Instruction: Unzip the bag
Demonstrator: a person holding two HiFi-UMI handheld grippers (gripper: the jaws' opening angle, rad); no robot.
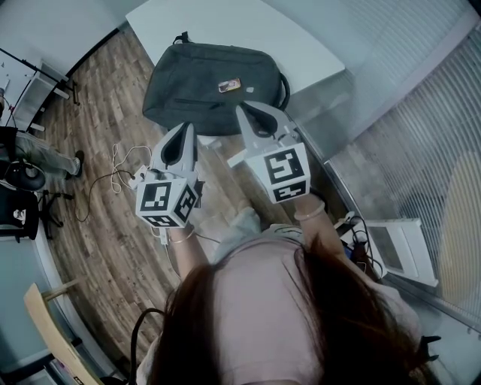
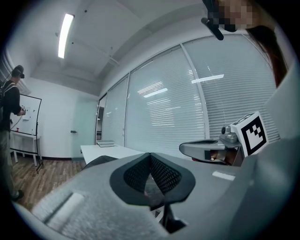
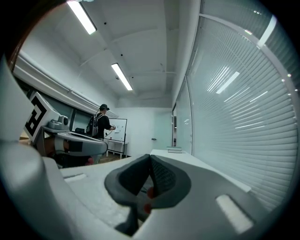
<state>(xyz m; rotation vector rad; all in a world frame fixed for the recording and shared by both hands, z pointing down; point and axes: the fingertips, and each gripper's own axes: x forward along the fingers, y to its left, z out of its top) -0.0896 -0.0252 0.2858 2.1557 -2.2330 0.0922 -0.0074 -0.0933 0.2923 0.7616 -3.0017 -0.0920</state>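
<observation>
One dark grey bag (image 1: 203,90), flat on the near end of a white table (image 1: 225,22); long axis across the head view, left to right, slightly tilted, carry handle (image 1: 283,89) at the right end, small tag (image 1: 229,85) on the upper face. Left corner possibly past the table edge, hard to tell from above. On the person's side of it, left gripper (image 1: 185,129) and right gripper (image 1: 250,111), side by side, both level, aimed at the bag's near long side, jaws pressed together on nothing. Below, wood floor (image 1: 105,241) with a loose cable (image 1: 120,162); off right, slatted blinds (image 1: 421,113).
</observation>
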